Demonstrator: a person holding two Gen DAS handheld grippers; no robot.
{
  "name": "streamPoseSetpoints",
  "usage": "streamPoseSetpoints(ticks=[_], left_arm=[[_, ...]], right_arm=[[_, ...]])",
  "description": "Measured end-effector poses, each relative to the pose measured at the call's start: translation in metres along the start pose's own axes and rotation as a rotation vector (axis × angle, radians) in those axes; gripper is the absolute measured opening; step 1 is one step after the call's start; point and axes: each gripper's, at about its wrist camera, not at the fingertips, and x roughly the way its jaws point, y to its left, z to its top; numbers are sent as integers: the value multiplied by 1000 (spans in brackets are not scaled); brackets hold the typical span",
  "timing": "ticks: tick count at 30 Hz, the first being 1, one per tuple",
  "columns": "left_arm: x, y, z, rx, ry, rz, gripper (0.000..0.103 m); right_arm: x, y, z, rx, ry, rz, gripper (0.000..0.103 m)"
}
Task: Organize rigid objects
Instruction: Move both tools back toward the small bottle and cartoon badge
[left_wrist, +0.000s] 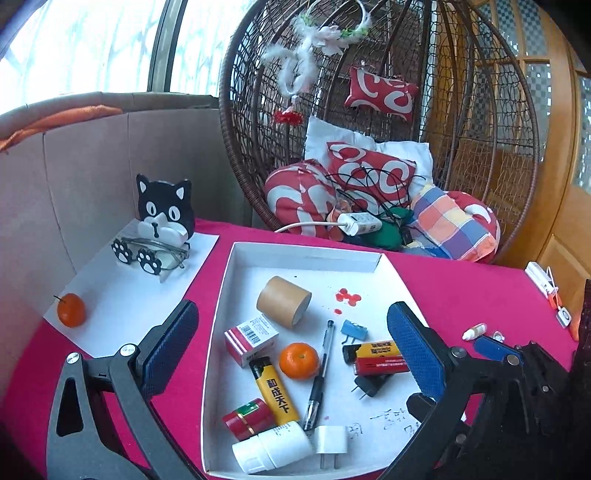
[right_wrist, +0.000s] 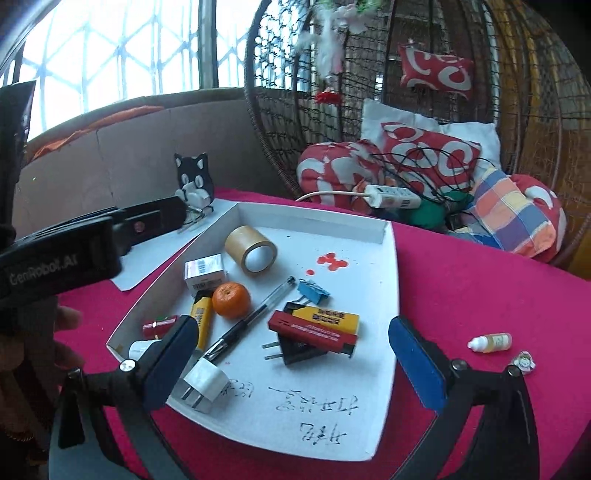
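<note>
Over the white tray (left_wrist: 221, 295) on the red tablecloth (left_wrist: 461, 291), both pairs of tongs hang with their blue pads spread wide and nothing between them. The left gripper (left_wrist: 291, 343) straddles the tray's near left part; the right gripper (right_wrist: 295, 354) straddles its near right part, one pad above the white plug adapter (right_wrist: 203, 380).

Inside the tray lies a jumble: a roll of brown tape (left_wrist: 284, 301) toward the far side, a small red-and-white box (left_wrist: 249, 338) just beside it, an orange tangerine (left_wrist: 298, 360) in the middle, a black pen (left_wrist: 319, 376) lying alongside the fruit, and a yellow lighter (left_wrist: 273, 391) on its other side. Near the front sit a red cylinder (left_wrist: 247, 417) and a white bottle (left_wrist: 271, 450), touching. To the right a blue binder clip (left_wrist: 354, 329) rests near a yellow-and-red lighter pair (left_wrist: 376, 356), which lies on a black plug (right_wrist: 295, 349).

Outside the tray, a second tangerine (left_wrist: 71, 309) sits on a white sheet (left_wrist: 122, 306) at the left, with a black cat holder (left_wrist: 164, 208) and glasses (left_wrist: 155, 254) behind it. A small dropper bottle (right_wrist: 491, 341) lies on the cloth to the right. A wicker hanging chair (left_wrist: 480, 147) full of cushions stands behind the table.
</note>
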Motion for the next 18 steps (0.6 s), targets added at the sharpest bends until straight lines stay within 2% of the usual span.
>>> streamPoseSetpoints(ticks=[18], left_arm=[[-8,-47,4,102,3,-30,103]], right_arm=[[-30,-58,1,152,-72,-66,103]])
